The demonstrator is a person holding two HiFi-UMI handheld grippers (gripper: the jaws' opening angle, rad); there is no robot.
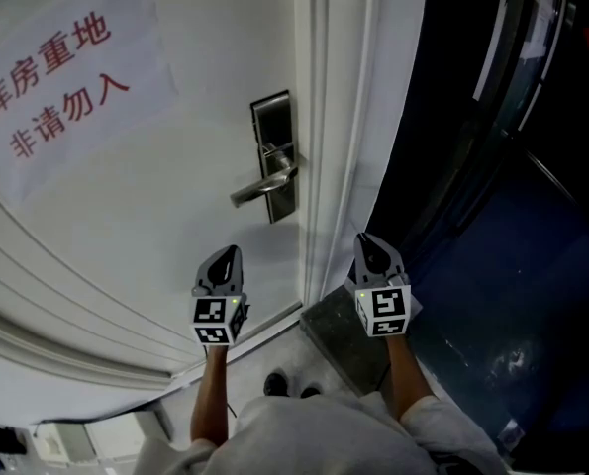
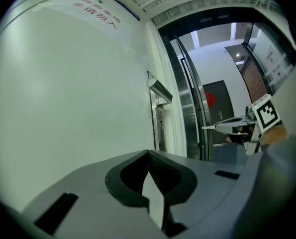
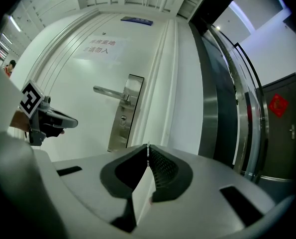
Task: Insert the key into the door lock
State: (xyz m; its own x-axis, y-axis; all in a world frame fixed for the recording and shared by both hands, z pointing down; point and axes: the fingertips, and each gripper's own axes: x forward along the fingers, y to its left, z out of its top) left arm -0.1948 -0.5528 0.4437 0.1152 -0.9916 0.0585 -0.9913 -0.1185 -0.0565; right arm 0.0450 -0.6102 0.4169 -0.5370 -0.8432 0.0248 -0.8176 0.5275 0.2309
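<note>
The steel lock plate (image 1: 272,156) with its lever handle (image 1: 262,183) sits on the white door (image 1: 155,196); a round keyhole (image 3: 123,118) shows below the handle (image 3: 110,92). My right gripper (image 1: 363,237) points level at the door frame, to the right of the lock and nearer me. It is shut on a thin metal key (image 2: 210,128) that sticks out past its tips and is seen edge-on as the key (image 3: 147,146). My left gripper (image 1: 233,250) is shut and holds nothing, below and left of the handle, a short way off the door.
A paper sign with red characters (image 1: 56,77) hangs on the door's upper left. White door-frame mouldings (image 1: 324,166) run beside the lock. Dark glass and steel framing (image 1: 492,117) stands to the right, and a grey mat (image 1: 343,339) lies at the person's feet.
</note>
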